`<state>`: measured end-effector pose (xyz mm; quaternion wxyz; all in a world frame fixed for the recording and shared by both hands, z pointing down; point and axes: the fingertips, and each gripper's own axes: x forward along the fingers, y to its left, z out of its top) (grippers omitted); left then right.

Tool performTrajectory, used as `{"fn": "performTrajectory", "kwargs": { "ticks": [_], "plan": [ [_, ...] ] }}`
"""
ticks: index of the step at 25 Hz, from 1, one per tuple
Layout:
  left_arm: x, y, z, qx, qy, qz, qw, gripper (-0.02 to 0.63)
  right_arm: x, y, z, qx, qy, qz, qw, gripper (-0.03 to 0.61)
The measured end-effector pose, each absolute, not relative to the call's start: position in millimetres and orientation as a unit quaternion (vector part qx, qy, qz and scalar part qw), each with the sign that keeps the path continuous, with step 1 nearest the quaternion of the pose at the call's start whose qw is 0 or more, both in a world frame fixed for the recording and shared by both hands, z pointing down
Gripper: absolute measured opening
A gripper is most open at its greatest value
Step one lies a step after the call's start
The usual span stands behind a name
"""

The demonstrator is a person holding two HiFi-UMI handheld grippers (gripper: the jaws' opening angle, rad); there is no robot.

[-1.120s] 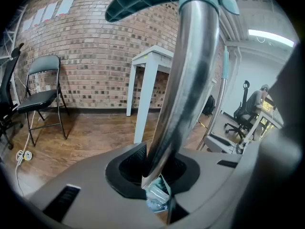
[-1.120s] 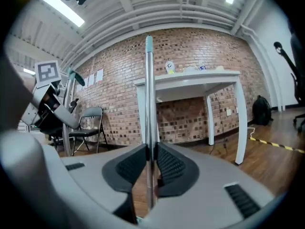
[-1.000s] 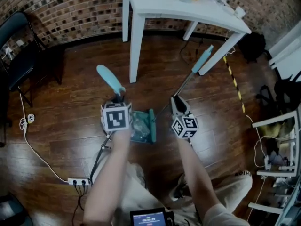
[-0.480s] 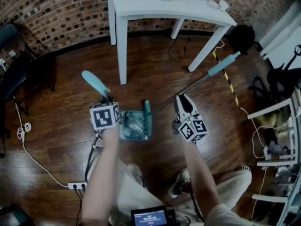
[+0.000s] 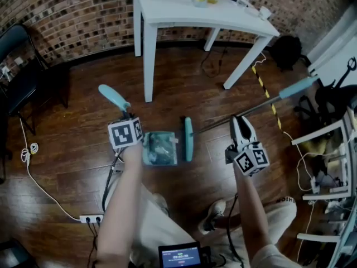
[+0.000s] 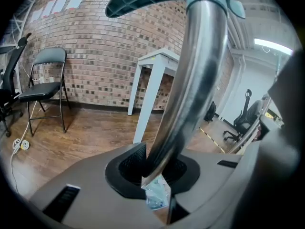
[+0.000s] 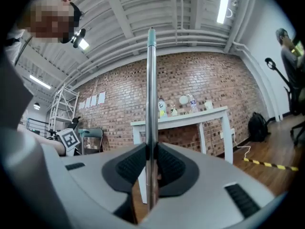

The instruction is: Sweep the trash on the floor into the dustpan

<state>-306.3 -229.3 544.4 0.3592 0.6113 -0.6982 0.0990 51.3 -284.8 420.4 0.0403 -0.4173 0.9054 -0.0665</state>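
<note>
The left claw [image 6: 157,170] clamps the dustpan [image 5: 146,148] handle, the right claw [image 7: 151,163] the broom [image 5: 262,104] pole; brush head just right of the pan, mid-frame.

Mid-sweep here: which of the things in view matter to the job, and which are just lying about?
Part of the job:
- dustpan, its handle in the left gripper
- trash, lying in the dustpan
- broom, its pole in the right gripper

Just lying about:
- white table
- black chair
- power strip
- black bag
</note>
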Motion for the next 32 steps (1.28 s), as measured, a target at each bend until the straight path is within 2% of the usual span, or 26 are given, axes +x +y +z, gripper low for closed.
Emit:
{"fn": "performTrajectory", "kwargs": {
  "ticks": [8,16,22,26,32],
  "plan": [
    [-309,-226,548,0.611,-0.691,0.059,0.383,0.058,139,-241,387,-0.428,0.903,0.008,-0.047,0.091],
    [-292,-221,548,0.623,-0.658,-0.002,0.422,0.058,222,-200,387,-0.437,0.894,0.000,-0.103,0.092],
    [-270,-229,533,0.649,-0.634,-0.036,0.419,0.058,282,-193,384,-0.433,0.894,-0.011,-0.117,0.092],
    [-248,-240,517,0.671,-0.624,-0.033,0.400,0.058,315,-197,398,-0.466,0.879,-0.036,-0.096,0.092],
    [-211,-224,503,0.698,-0.617,0.009,0.364,0.060,307,-196,421,-0.487,0.864,-0.082,-0.094,0.092]
  ]
}}
